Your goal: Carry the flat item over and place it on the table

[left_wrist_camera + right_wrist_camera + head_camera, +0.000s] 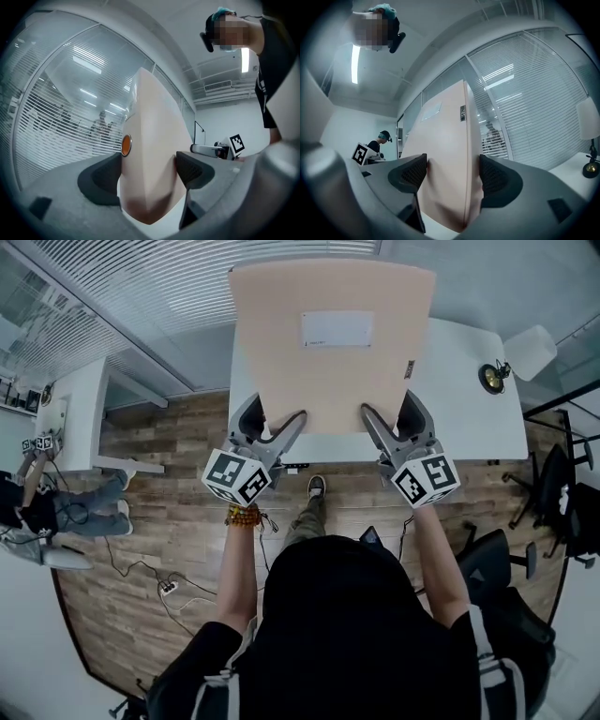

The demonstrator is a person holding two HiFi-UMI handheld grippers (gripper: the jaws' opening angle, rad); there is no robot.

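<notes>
A flat beige cardboard box (pixel 333 362) with a white label hangs in the air above the white table (pixel 469 399). My left gripper (pixel 277 435) is shut on the box's near left edge, and my right gripper (pixel 384 435) is shut on its near right edge. In the left gripper view the box (pixel 150 168) stands edge-on between the dark pads (pixel 192 169), with an orange dot on its side. The right gripper view shows the box (pixel 445 164) pinched between the pads (pixel 497 180) too.
A small lamp (pixel 494 377) stands at the table's right part. Black office chairs (pixel 562 502) are at the right on the wooden floor (pixel 178 502). Another person (pixel 37 507) sits at a white desk (pixel 80 418) on the left. Glass walls with blinds (pixel 525 103) lie ahead.
</notes>
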